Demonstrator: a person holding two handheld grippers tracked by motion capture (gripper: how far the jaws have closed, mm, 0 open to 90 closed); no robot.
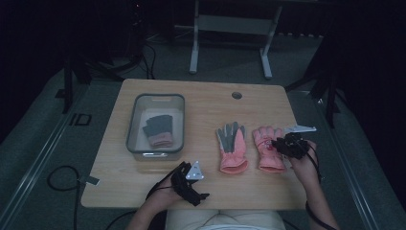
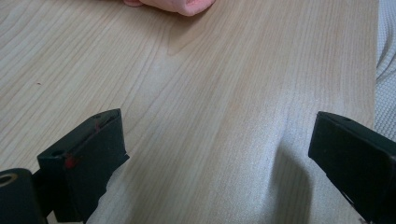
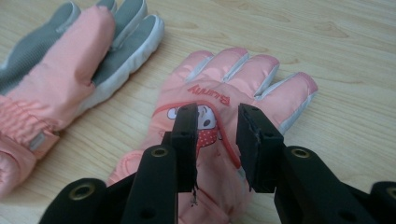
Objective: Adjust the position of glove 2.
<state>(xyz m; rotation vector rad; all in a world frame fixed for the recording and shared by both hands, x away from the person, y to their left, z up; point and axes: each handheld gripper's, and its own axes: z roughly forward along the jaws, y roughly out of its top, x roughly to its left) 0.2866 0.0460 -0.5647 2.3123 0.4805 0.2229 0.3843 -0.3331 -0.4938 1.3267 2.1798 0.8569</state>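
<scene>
In the right gripper view the right claw (image 3: 215, 140) hides the pink glove's (image 3: 233, 79) cuff and part of its cartoon patch, the grey-palmed glove (image 3: 60, 79) is cut off at the left edge, and in the left gripper view a pink scrap (image 2: 180, 4) is cropped by the top edge.

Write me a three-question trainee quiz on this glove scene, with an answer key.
1. True or false: the right gripper is clamped tight on the right-hand pink glove.
2. Which lies in the grey bin? A) a grey glove with a pink cuff B) a cup C) a sponge
3. What lies between the jaws of the left gripper?

Key:
1. False: its jaws stand slightly apart over the glove's back.
2. A
3. The bare wooden table; the jaws are wide open.
</scene>
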